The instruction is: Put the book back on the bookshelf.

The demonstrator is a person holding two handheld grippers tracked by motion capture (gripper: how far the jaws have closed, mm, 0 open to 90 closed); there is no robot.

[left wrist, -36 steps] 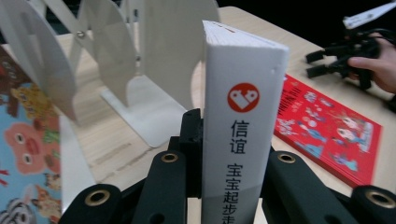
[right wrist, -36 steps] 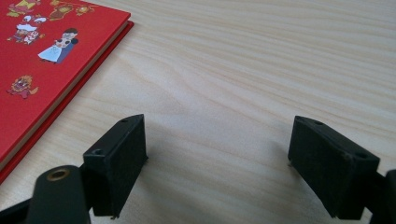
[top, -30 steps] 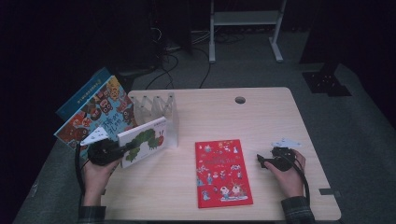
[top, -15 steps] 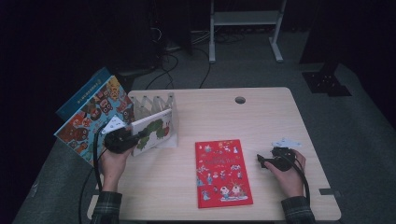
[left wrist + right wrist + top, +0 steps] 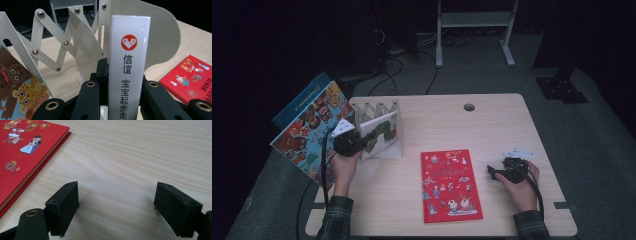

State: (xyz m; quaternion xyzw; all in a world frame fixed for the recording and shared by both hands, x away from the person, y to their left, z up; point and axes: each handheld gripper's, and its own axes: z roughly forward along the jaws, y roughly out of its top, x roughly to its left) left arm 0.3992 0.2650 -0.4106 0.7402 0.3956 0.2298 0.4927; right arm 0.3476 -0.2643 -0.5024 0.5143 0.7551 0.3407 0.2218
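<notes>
A white picture book with a green caterpillar on its cover (image 5: 383, 133) stands on edge against the white folding book rack (image 5: 373, 108). My left gripper (image 5: 362, 141) is shut on its spine. In the left gripper view the white spine with a red logo (image 5: 129, 62) is clamped between the black jaws of the left gripper (image 5: 123, 76), and the rack's round end plate (image 5: 160, 37) rises just behind it. A red picture book (image 5: 451, 184) lies flat at the table's middle front. My right gripper (image 5: 492, 172) rests on the table to the right of it, open and empty (image 5: 116, 205).
Two large colourful books (image 5: 309, 127) lean out over the table's left edge beside the rack. The rack's scissor links (image 5: 62, 42) spread to the left of the held book. The red book's corner (image 5: 25, 150) lies close to the right gripper's left jaw. A cable hole (image 5: 469, 107) sits at the back.
My left hand carried the caterpillar book back and to the right, up to the rack, and stood it more upright. The right hand and red book stayed still.
</notes>
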